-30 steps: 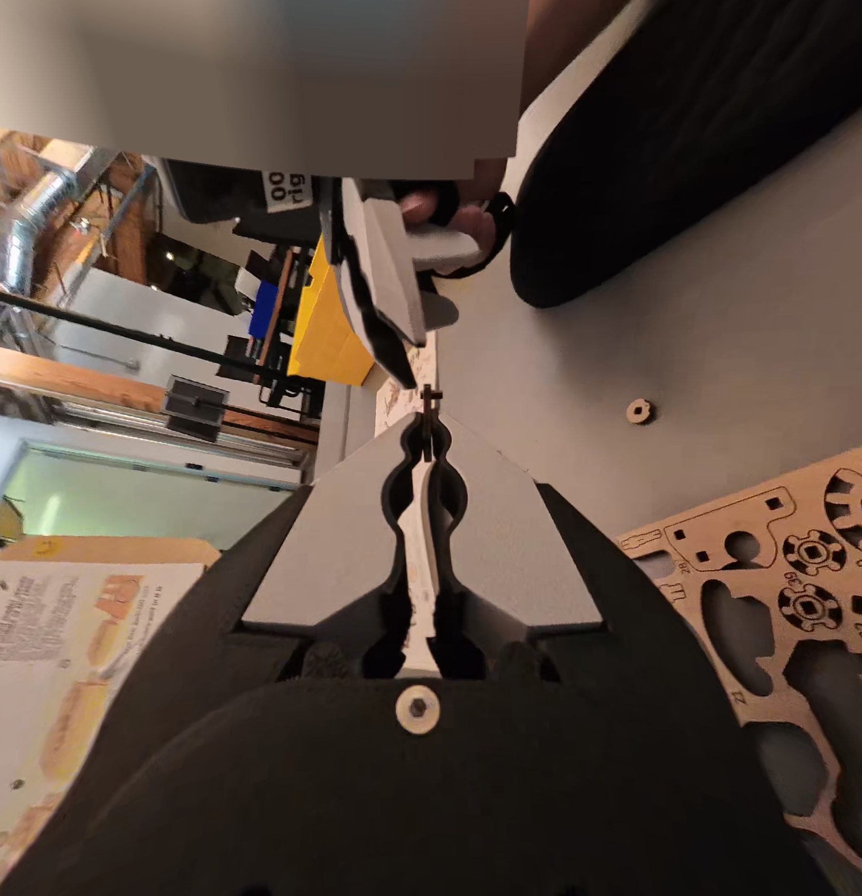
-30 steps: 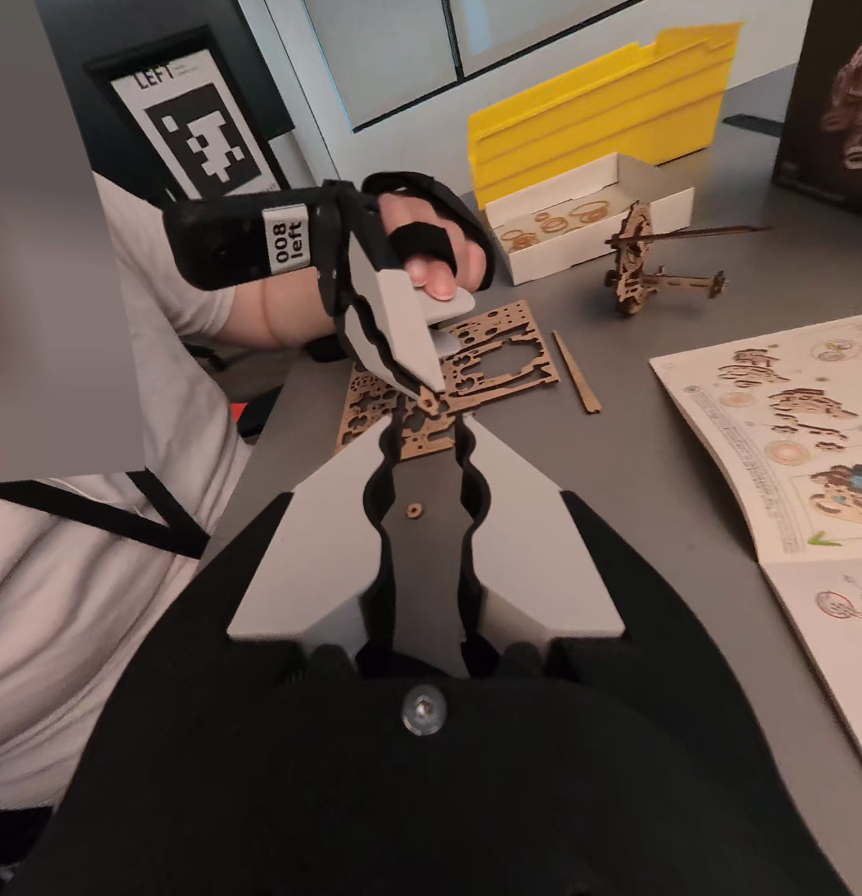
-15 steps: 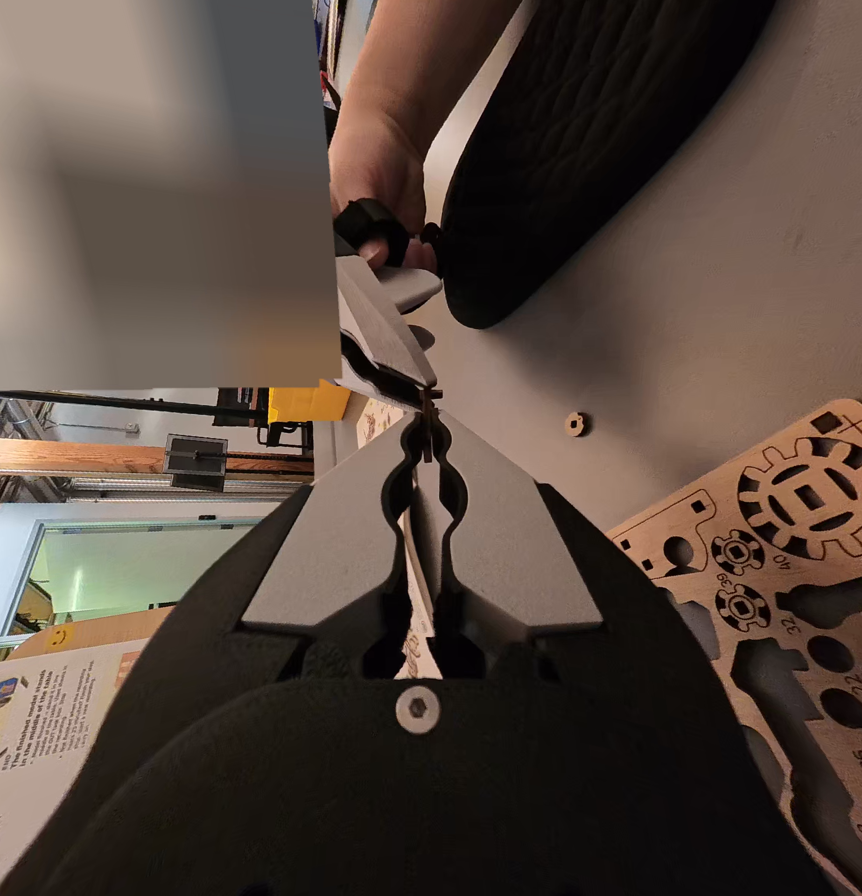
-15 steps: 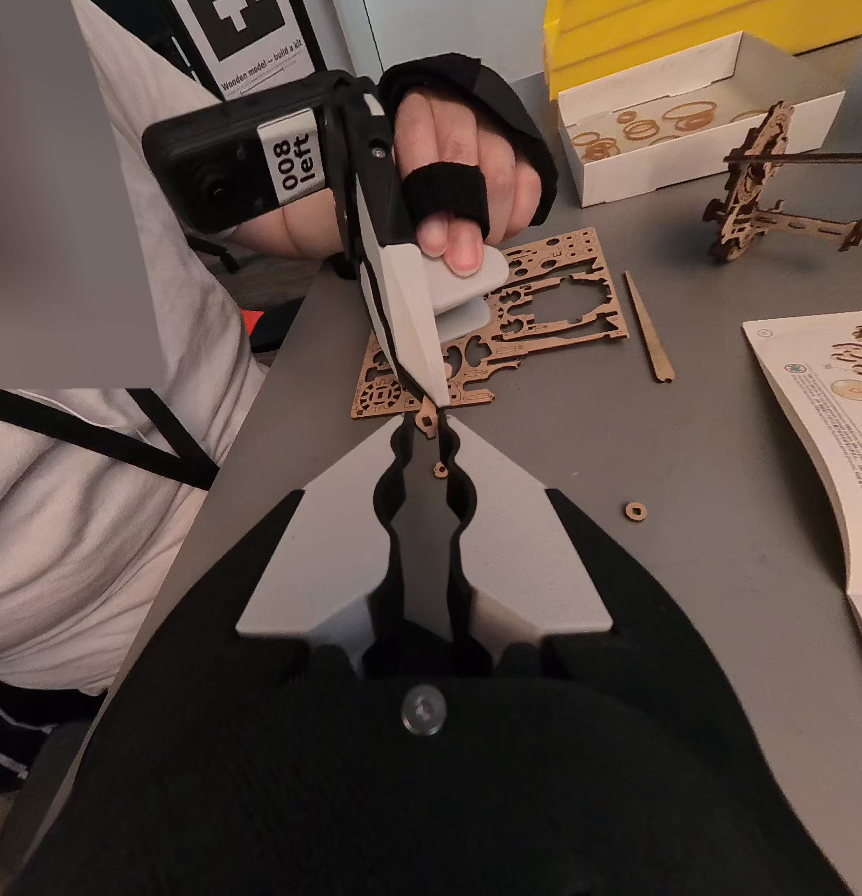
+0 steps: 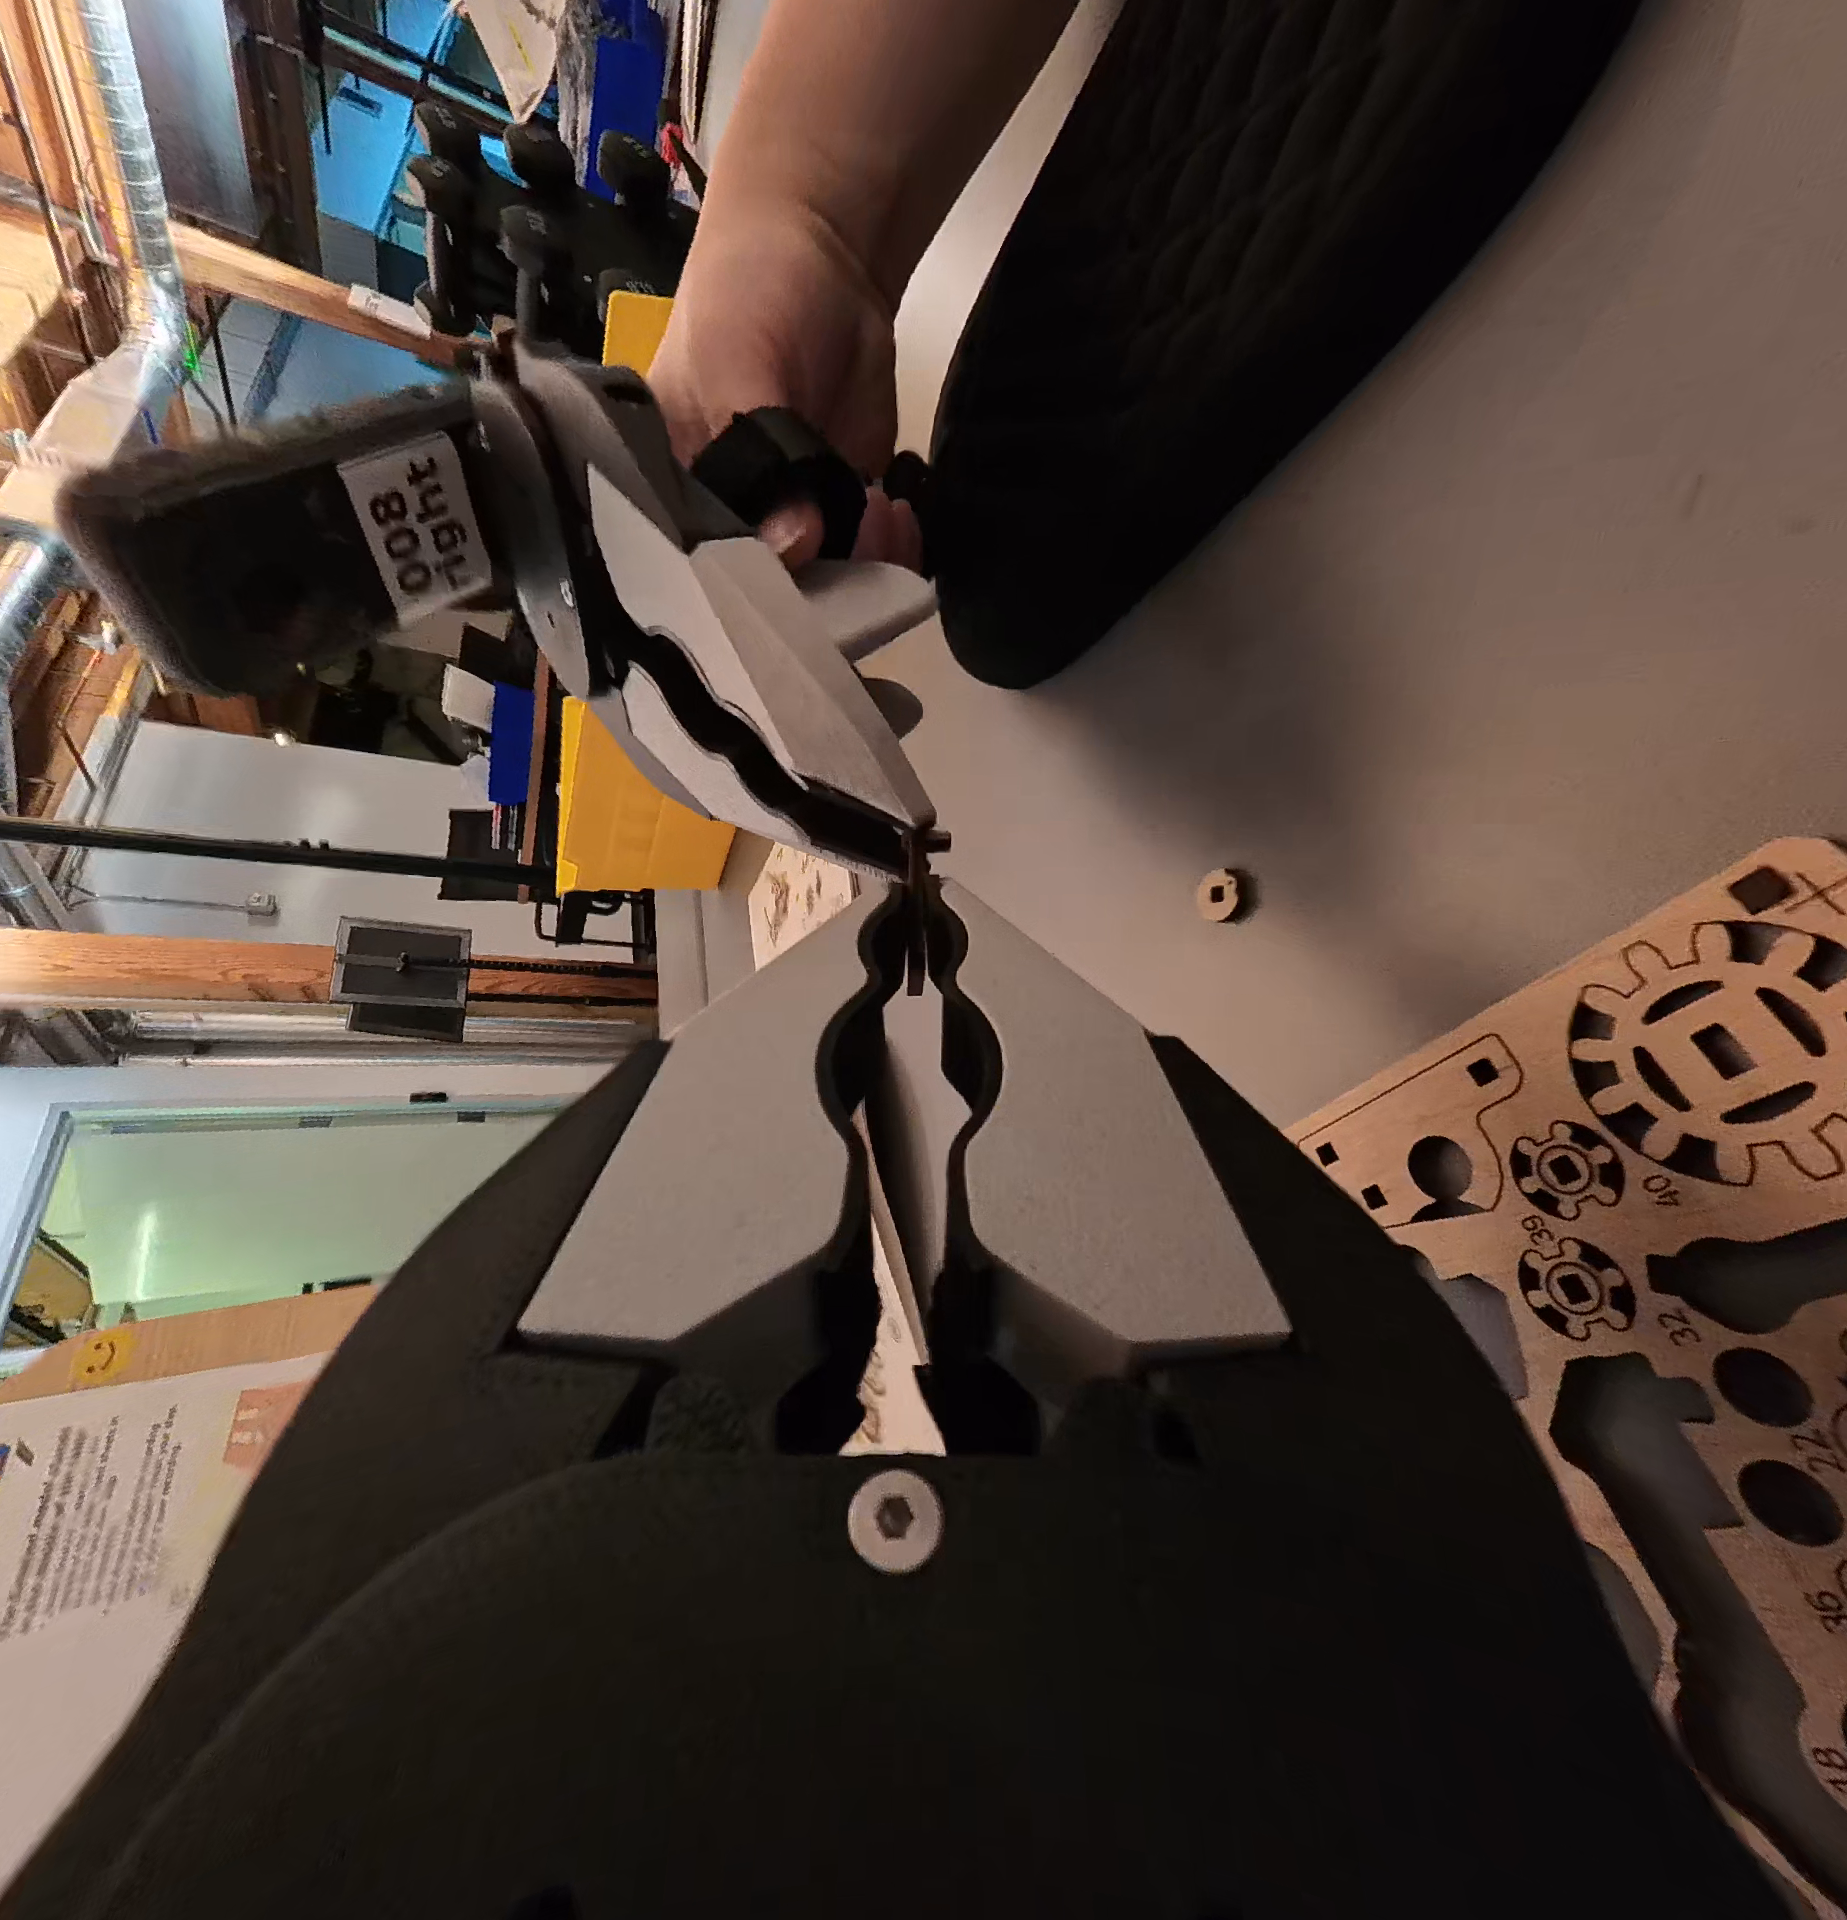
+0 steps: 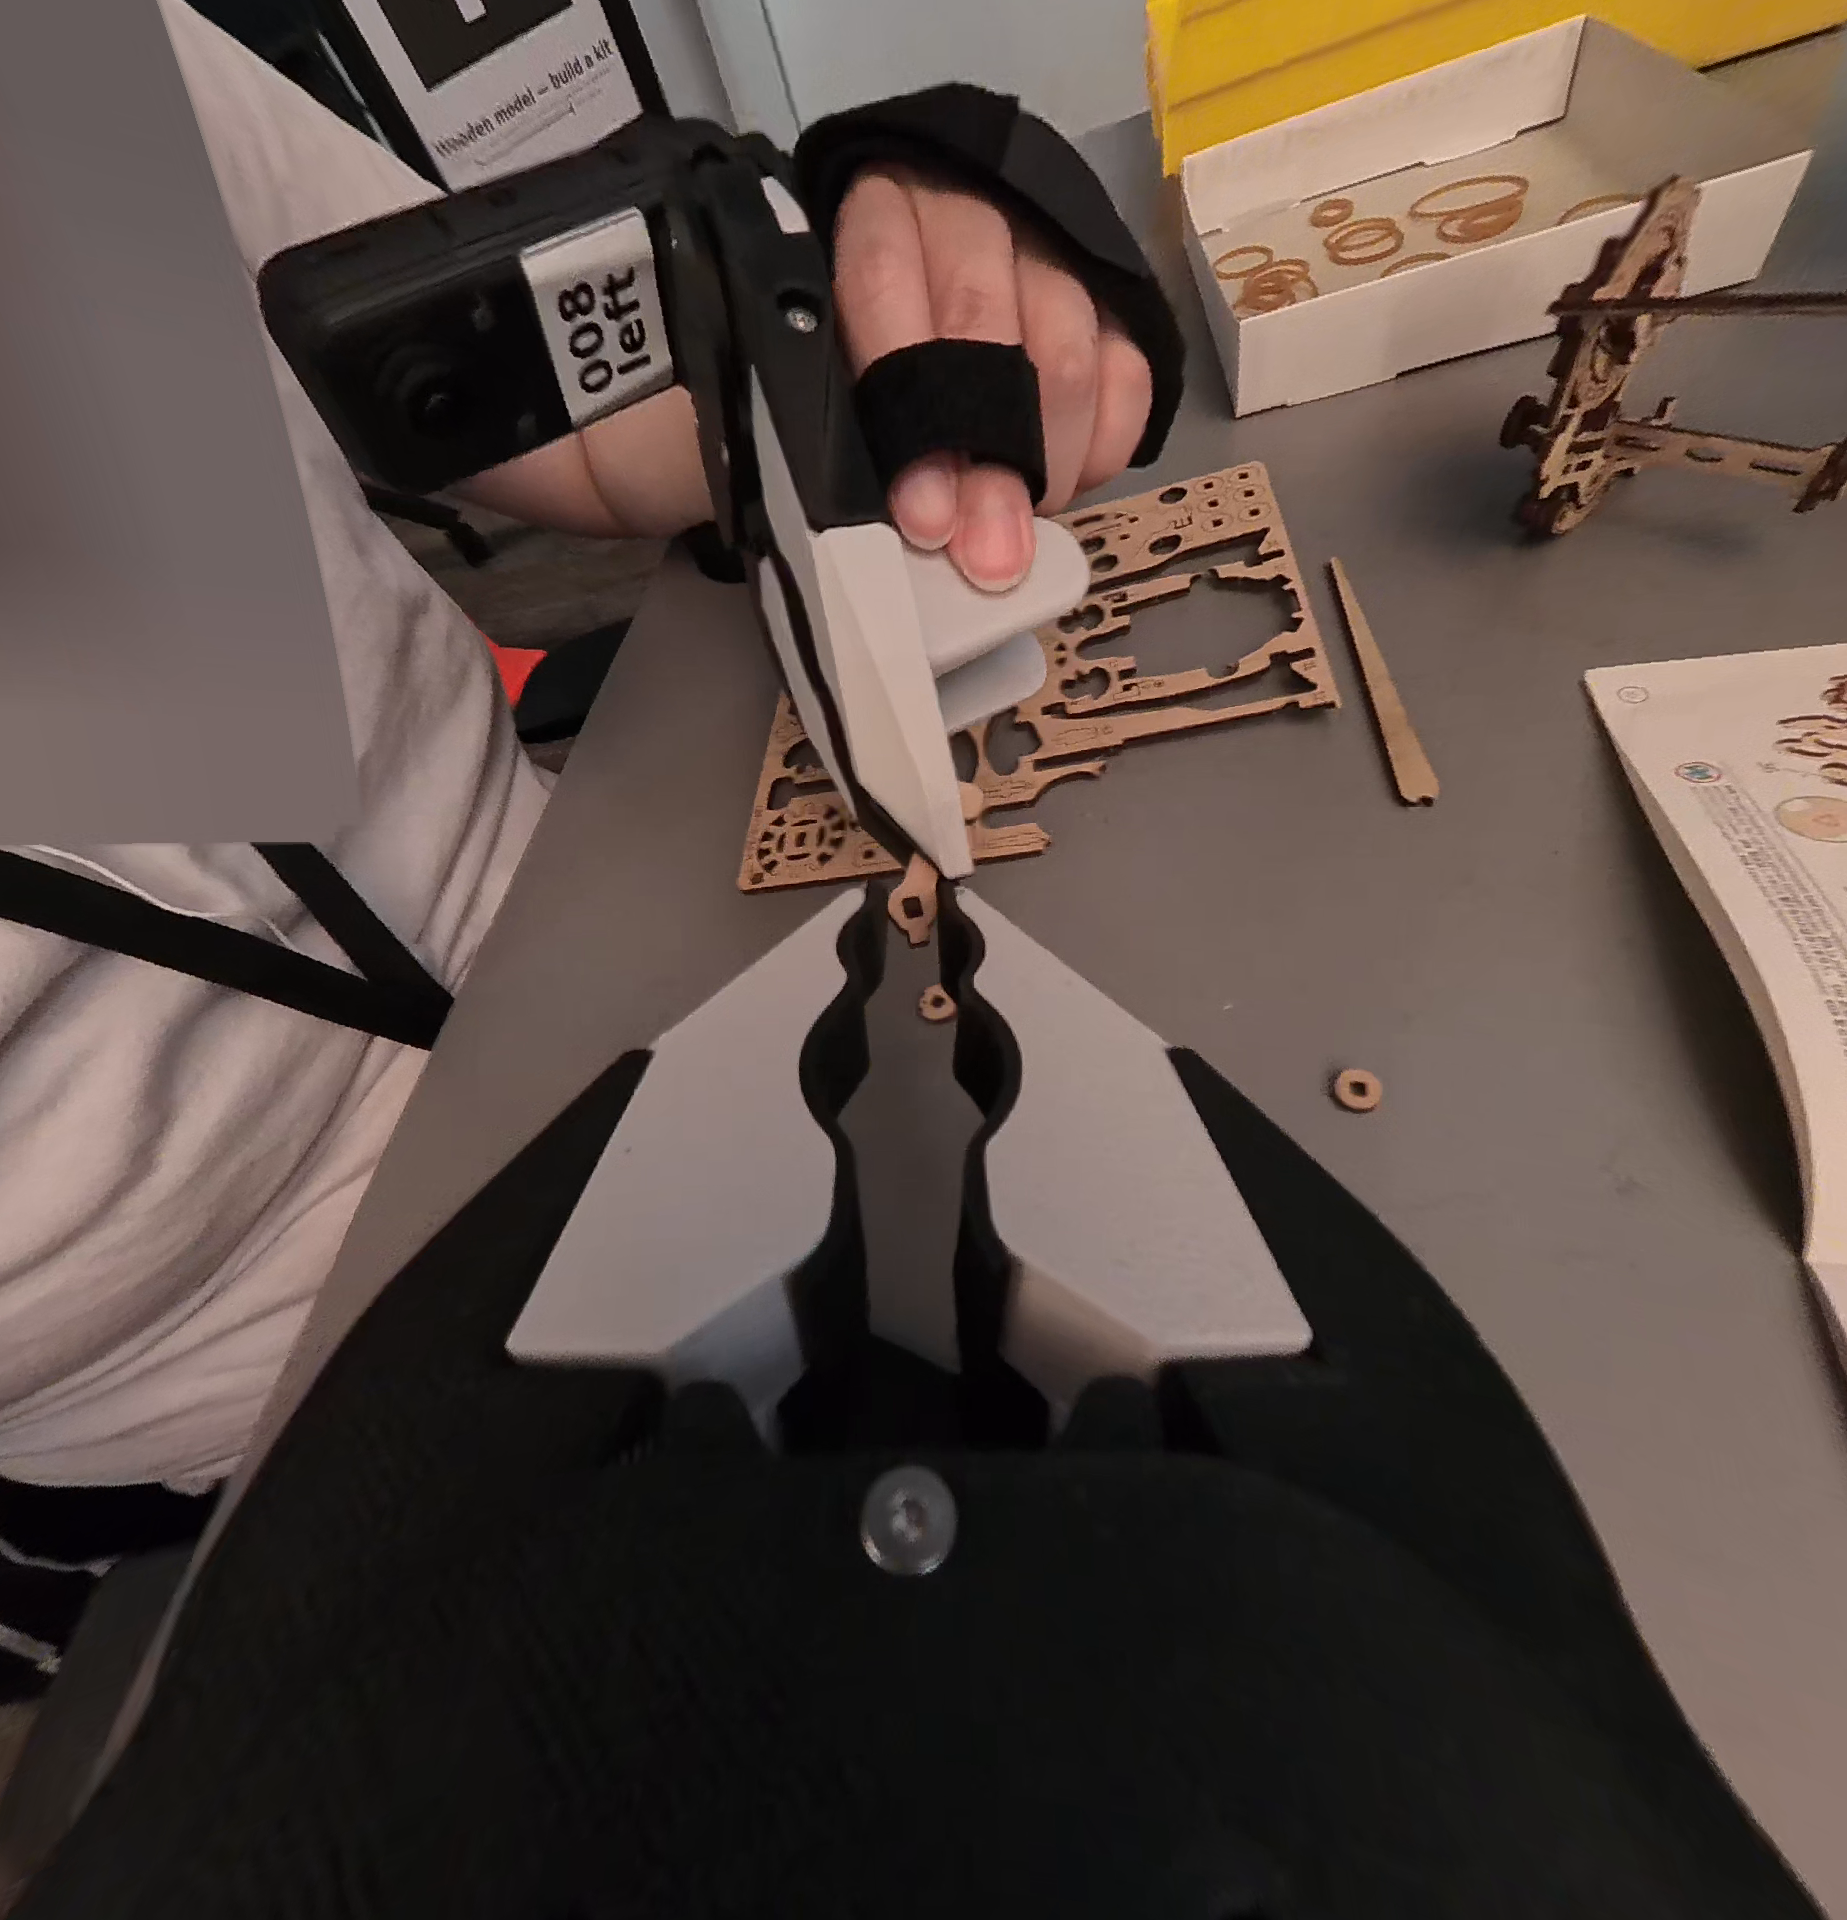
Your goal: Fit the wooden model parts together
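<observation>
Grey tabletop (image 6: 1262,935) is filling most of the right wrist view, and you are working just above it, near frame centre. Along its right edge the instruction booklet (image 6: 1750,935) is lying open; at centre the punched-out wooden sheet (image 6: 1189,665) is resting flat, with the half-built model (image 6: 1605,395) standing at upper right. Your left gripper (image 5: 914,940) is pinching the small wooden part (image 6: 917,906) edge-on, jaws nearly closed on it. Your right gripper (image 6: 914,914) is sitting narrowly parted around that same piece; whether its tips are actually pressing the wood, I cannot tell. You are apparently lining the piece up for a handover or a joint. Next, you will probably need to square both tips before squeezing. Two loose washers (image 6: 1355,1091) are lying on the table below.
</observation>
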`<state>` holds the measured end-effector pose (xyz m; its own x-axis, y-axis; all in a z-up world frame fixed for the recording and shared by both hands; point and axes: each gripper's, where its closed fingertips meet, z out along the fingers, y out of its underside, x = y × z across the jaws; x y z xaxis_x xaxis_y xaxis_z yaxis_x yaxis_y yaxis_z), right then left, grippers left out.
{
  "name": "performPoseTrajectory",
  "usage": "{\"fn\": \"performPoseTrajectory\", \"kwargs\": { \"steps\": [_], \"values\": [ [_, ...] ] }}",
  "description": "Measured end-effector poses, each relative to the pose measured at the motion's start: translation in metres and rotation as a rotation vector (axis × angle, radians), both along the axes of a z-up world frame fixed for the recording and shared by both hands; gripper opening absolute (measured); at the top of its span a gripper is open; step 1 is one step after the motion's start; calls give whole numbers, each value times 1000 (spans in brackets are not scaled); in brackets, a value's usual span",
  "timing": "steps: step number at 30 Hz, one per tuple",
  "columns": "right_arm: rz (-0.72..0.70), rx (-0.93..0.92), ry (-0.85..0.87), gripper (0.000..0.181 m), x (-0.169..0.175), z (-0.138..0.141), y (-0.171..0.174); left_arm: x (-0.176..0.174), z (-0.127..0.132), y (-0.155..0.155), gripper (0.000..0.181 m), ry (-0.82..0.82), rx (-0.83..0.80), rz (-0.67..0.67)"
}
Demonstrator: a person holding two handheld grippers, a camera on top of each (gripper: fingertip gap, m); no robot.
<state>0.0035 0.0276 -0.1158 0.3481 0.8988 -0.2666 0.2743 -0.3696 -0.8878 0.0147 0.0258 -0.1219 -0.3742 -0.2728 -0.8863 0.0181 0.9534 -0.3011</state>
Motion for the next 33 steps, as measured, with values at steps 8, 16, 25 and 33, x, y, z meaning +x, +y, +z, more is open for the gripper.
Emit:
{"fn": "performPoseTrajectory", "kwargs": {
  "steps": [8, 16, 25, 33],
  "values": [
    [-105, 195, -403, 8, 18, -47, 25, -3, 20, 56, 39, 72, -389, 241],
    [7, 192, -453, 8, -3, -54, 8, -11, 38, 69, 26, 104, -678, 238],
    [97, 196, -450, 8, -22, -54, -7, -8, 25, 54, 25, 161, -645, 216],
    [63, 169, -469, 8, -17, -57, -3, -7, 22, 56, 24, 173, -655, 229]
  ]
}}
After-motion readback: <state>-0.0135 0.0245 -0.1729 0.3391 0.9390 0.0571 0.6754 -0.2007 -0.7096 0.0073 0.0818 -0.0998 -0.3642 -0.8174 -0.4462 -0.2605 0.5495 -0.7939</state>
